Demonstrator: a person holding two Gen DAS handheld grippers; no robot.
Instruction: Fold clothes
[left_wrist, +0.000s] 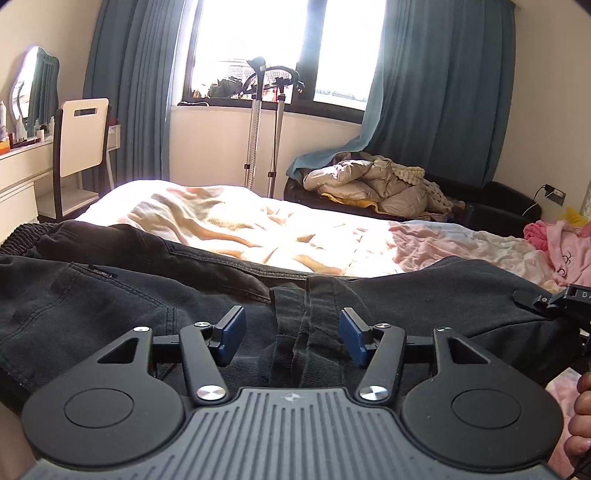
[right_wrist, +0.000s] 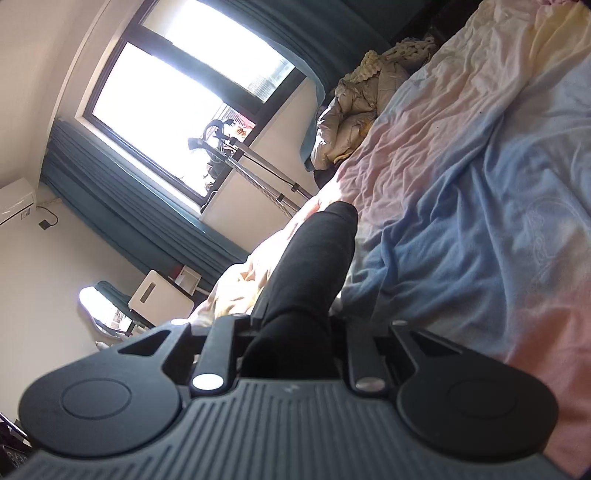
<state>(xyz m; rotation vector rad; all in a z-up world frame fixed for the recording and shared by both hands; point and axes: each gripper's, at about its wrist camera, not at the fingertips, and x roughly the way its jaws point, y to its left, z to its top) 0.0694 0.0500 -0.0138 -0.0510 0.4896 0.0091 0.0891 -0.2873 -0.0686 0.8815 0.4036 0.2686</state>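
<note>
- The black trousers (left_wrist: 155, 295) lie crumpled across the near edge of the bed (left_wrist: 258, 225): heavy denim-like cloth with stitched seams, a ribbed elastic waistband at the far left and a small woven label near a pocket.
- The left gripper (left_wrist: 292, 334) hangs just above them with its blue-padded fingers (left_wrist: 232, 338) spread wide, a bunched ridge of trouser cloth lying between the pads but not pinched.
- The right gripper (right_wrist: 295, 328) is tilted on its side and clenched on a thick roll of the same black fabric (right_wrist: 314, 266), which stretches away from it over the bedding; its pads are buried in the cloth.
- The sheet (right_wrist: 480, 203) is thin and wrinkled, in washed pink, pale blue and cream patches.
- Only the left wrist view shows the waistband, the white chair (left_wrist: 83, 136), the pink garment (left_wrist: 565, 247) at the bed's right and the tip of the other tool.
- Only the right wrist view shows a wall air conditioner (right_wrist: 16, 201).
- Both views catch the teal curtains (left_wrist: 443, 92), a puffy beige quilted jacket (left_wrist: 369, 184) heaped on a dark seat, and a metal-poled stand (left_wrist: 266, 122) by the window.
</note>
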